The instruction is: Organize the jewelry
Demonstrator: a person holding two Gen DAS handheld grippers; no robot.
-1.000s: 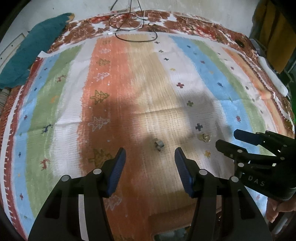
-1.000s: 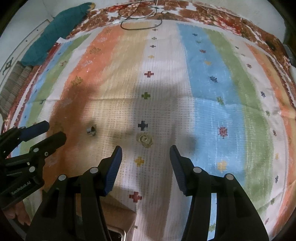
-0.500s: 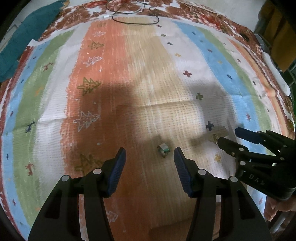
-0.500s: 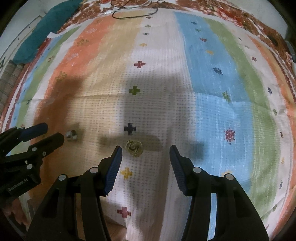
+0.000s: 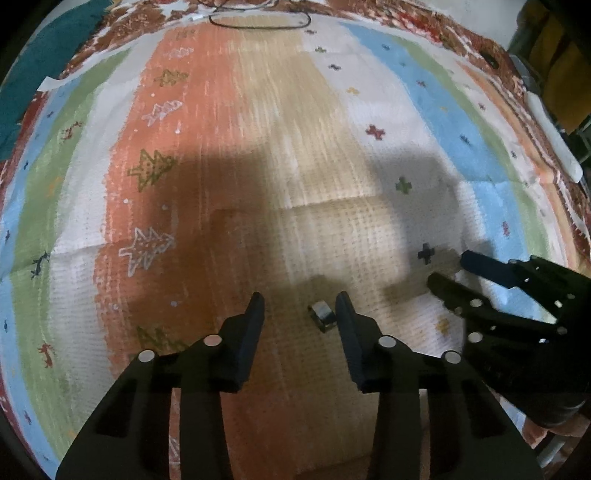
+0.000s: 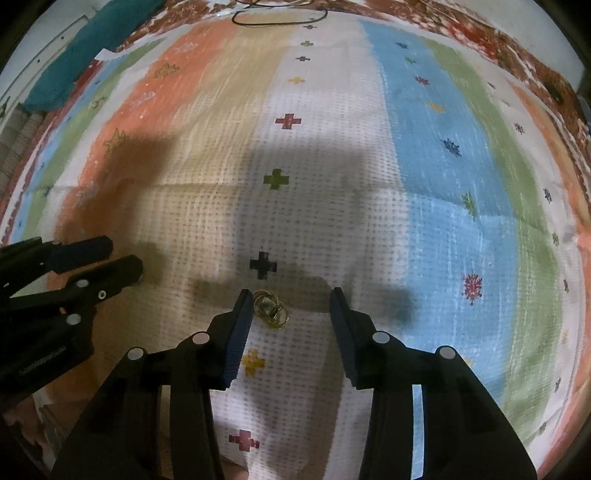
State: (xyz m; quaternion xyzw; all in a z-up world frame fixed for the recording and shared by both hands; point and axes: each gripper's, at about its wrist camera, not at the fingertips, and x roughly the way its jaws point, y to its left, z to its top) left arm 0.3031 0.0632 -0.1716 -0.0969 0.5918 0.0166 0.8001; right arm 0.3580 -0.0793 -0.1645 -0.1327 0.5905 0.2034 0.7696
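Note:
A small silver ring lies on the striped cloth between the fingers of my left gripper, close to the right finger. The left jaws are closing and their pads are clear of the ring. A cluster of gold rings lies on the white stripe inside my right gripper, right beside its left finger. The right jaws are closing too, with a wide gap still on the right side. Each gripper shows in the other's view: the right gripper at the right edge, the left gripper at the left edge.
The striped cloth covers the whole surface. A black cable loops at its far edge. A teal cloth lies at the far left, and a white rod at the far right. A person's hand shows at the lower right.
Both grippers have come down toward the cloth and their jaws have narrowed. The silver ring now sits between the left fingers, the gold rings between the right fingers.

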